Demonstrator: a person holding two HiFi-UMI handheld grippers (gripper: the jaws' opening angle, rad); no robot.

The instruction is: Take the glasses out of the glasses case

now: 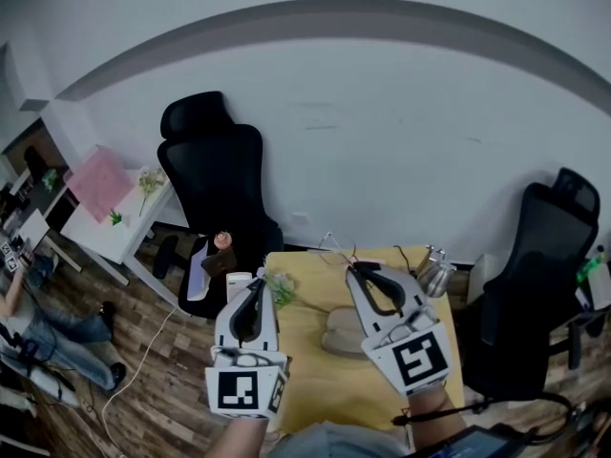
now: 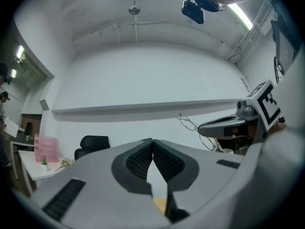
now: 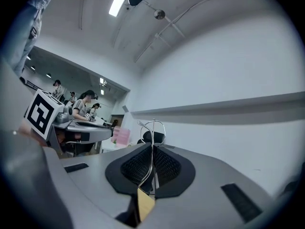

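Right gripper view showed the right gripper (image 3: 152, 149) clamping the glasses (image 3: 153, 127); left gripper (image 2: 152, 144) closed, empty; gentle, steady pressure seemed best.

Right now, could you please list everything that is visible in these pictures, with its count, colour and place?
table: one, yellow, in front of the person
glasses case: one, grey-beige, lying on the table between the grippers
glasses: one pair, thin metal wire, held up off the table
office chairs: two, black, one beyond the table's left corner, one at its right
desk: one, white, far left
shiny object: one, silvery, table's far right corner; kind unclear
left gripper: grey, jaws together, empty
right gripper: grey, jaws closed on the glasses
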